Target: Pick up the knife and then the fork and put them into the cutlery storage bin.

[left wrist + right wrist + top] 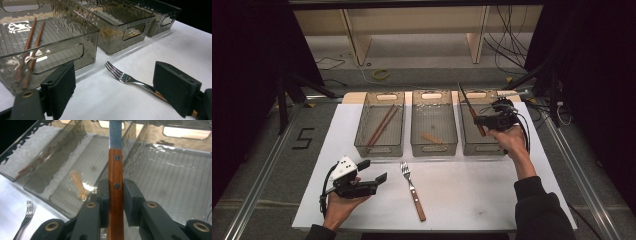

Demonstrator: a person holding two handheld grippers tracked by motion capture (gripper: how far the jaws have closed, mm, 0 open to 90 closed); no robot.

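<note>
Sorting cutlery: judged about half done; chopsticks (381, 125) and a small pale wooden piece (432, 138) already lie in bins, a knife (115, 177) is in hand, a fork (412, 189) is left on the table (472, 195).
Right gripper (115, 187): jaws clamped on the knife's wooden handle, blade rising straight ahead of the jaws, above the right bin (482, 145).
Left gripper (374, 170): jaws spread wide with nothing held; in its own view the fork lies between and just ahead of them, handle passing behind the right-hand jaw.
Left bin (379, 148): two brown chopsticks, side by side.
Middle bin (434, 148): one pale wooden piece on its floor.
Right bin: nothing visible inside yet.
Left to do: lower and release the knife, then likely pick up the fork.
</note>
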